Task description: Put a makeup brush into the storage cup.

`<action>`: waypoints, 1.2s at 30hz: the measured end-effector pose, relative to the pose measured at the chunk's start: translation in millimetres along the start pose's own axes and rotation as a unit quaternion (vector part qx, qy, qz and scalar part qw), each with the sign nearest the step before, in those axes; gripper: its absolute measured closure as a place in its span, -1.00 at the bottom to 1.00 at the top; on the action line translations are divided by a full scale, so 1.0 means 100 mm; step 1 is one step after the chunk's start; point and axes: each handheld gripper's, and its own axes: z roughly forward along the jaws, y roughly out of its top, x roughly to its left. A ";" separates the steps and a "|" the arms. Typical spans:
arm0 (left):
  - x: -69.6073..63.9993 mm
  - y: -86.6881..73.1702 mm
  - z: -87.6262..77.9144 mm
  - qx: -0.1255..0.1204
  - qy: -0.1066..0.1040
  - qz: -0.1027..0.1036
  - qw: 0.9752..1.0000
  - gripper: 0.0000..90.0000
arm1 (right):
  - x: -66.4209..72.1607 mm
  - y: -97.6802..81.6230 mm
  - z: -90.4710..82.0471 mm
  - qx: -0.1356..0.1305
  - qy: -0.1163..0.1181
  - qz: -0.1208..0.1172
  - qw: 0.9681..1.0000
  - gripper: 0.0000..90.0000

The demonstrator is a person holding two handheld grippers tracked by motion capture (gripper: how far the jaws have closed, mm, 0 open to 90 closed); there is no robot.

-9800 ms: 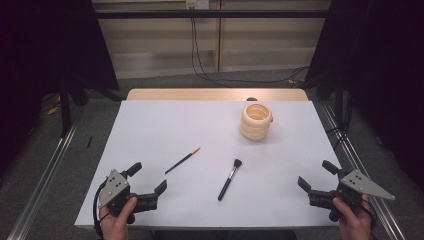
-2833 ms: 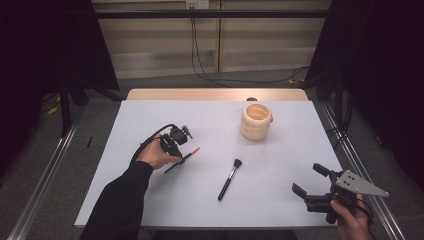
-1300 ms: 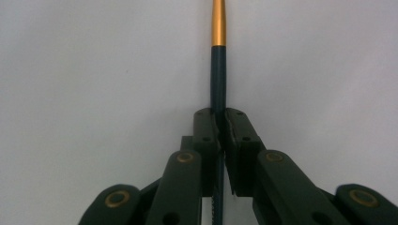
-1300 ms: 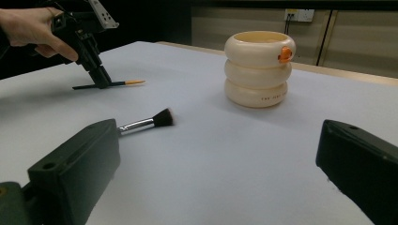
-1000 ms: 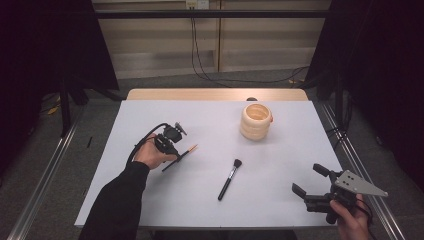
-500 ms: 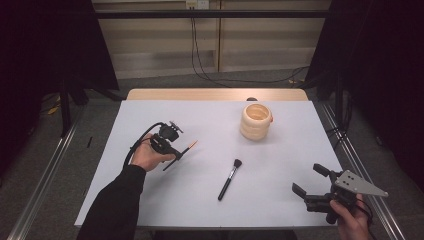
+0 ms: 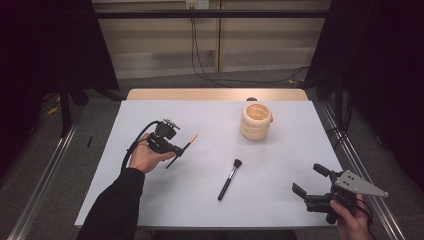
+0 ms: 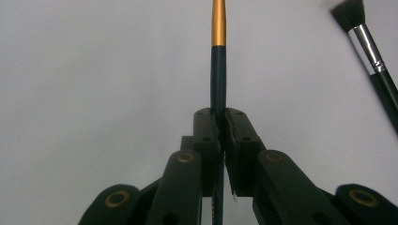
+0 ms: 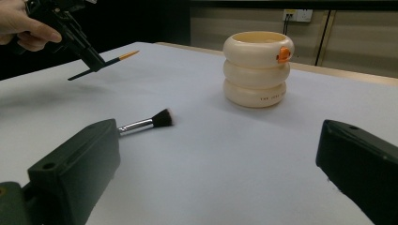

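Two black-jawed grippers work above a matte white table [image 7: 150, 200] with a pale wooden far edge. The left gripper [image 7: 172, 149], at about nine o'clock from the table's middle, pinches a slim pencil-like brush [image 8: 218, 89] between pressed-together jaws; the stick has a dark teal, smooth shaft and a glossy orange-gold end pointing toward two o'clock, clear of the tabletop in the right gripper view. A makeup brush [image 7: 229, 178] with a black handle, a shiny metal collar and a soft dark tuft lies flat near the centre, at roughly five o'clock from the held stick. A cream holder [image 7: 256, 121], shaped like three stacked rounded rings with a small orange tab at its rim, stands at one o'clock. The right gripper [image 7: 312, 187], at four o'clock, has its jaws spread wide with nothing between them.
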 end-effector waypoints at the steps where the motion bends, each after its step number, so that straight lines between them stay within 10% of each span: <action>1: 0.00 0.00 0.00 0.000 0.000 0.000 1.000 0.87 | 0.00 0.00 0.00 0.001 -0.001 -0.001 1.000 -1.00; 12: -0.02 -0.10 -0.09 -0.064 0.007 -0.017 0.998 0.87 | 0.00 0.00 0.00 0.001 -0.001 0.000 1.000 -1.00; 36: -0.13 -0.30 -0.21 -0.187 0.022 -0.036 0.981 0.86 | 0.01 0.00 0.00 0.000 -0.001 0.004 1.000 -1.00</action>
